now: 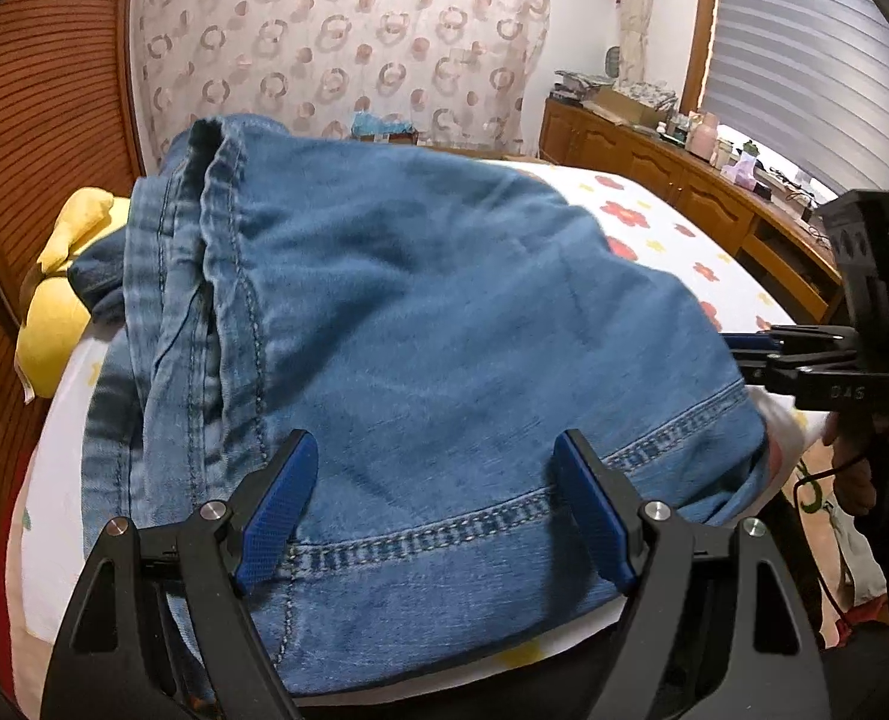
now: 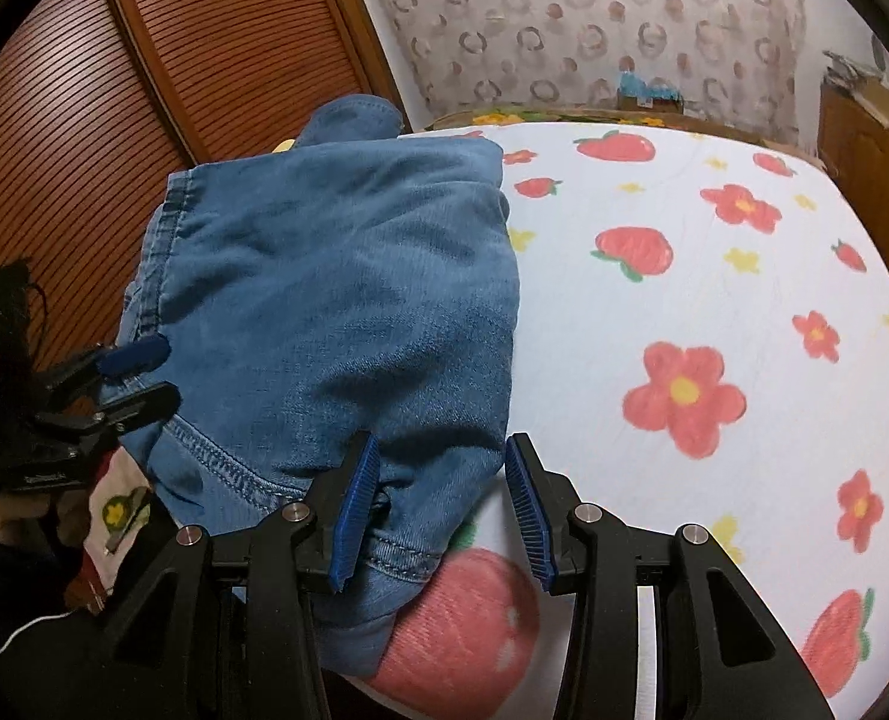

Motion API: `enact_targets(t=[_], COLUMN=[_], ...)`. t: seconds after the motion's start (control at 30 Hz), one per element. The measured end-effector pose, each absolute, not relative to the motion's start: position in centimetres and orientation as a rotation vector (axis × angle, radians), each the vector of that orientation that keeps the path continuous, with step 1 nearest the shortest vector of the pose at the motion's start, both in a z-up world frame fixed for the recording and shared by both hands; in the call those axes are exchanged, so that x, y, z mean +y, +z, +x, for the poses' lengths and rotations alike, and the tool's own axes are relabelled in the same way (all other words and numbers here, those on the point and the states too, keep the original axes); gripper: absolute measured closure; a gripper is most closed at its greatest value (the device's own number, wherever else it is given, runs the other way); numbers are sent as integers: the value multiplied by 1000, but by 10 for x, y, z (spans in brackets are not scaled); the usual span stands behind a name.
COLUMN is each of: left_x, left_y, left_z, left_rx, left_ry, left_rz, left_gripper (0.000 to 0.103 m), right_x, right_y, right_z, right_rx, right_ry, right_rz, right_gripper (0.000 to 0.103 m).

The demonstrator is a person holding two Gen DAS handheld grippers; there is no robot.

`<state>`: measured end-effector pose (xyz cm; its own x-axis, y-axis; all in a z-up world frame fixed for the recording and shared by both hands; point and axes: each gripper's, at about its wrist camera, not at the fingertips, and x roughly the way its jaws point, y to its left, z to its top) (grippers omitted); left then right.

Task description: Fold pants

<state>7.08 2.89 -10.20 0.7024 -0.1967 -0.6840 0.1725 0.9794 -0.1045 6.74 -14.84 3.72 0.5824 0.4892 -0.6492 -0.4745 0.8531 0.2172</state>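
Observation:
Blue denim pants (image 1: 396,324) lie folded into a thick pile on the bed, also shown in the right wrist view (image 2: 336,300). My left gripper (image 1: 438,480) is open, its blue-padded fingers spread over the stitched near edge of the pile, holding nothing. It also shows at the left of the right wrist view (image 2: 144,375), at the pile's left edge. My right gripper (image 2: 444,480) is open at the pile's near right corner, with the denim edge between the fingers. It appears at the right edge of the left wrist view (image 1: 744,354).
The bed has a white sheet (image 2: 714,276) printed with red flowers and strawberries. A yellow plush (image 1: 54,312) lies beyond the pants at the left. A slatted wooden wardrobe (image 2: 114,90) stands left. A wooden cabinet with clutter (image 1: 684,162) runs along the right wall.

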Motion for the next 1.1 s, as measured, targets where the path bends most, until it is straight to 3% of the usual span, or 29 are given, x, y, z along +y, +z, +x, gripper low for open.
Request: enact_targets(t=[0.6, 0.67, 1.03, 1.1], left_x=[32, 32, 34, 34], left_y=[-114, -114, -114, -114], left_z=[69, 67, 67, 67], left_rx=[757, 755, 750, 750], left_ry=[-219, -221, -223, -224], left_rz=[-25, -24, -19, -19], left_gripper=[22, 22, 22, 22], right_x=[-141, -136, -130, -132], right_y=[51, 43, 28, 29], right_z=[59, 65, 82, 84], right_rx=[671, 701, 757, 762], right_ry=[532, 498, 499, 513], right_rz=[47, 26, 69, 83], right_gripper=[54, 49, 49, 55])
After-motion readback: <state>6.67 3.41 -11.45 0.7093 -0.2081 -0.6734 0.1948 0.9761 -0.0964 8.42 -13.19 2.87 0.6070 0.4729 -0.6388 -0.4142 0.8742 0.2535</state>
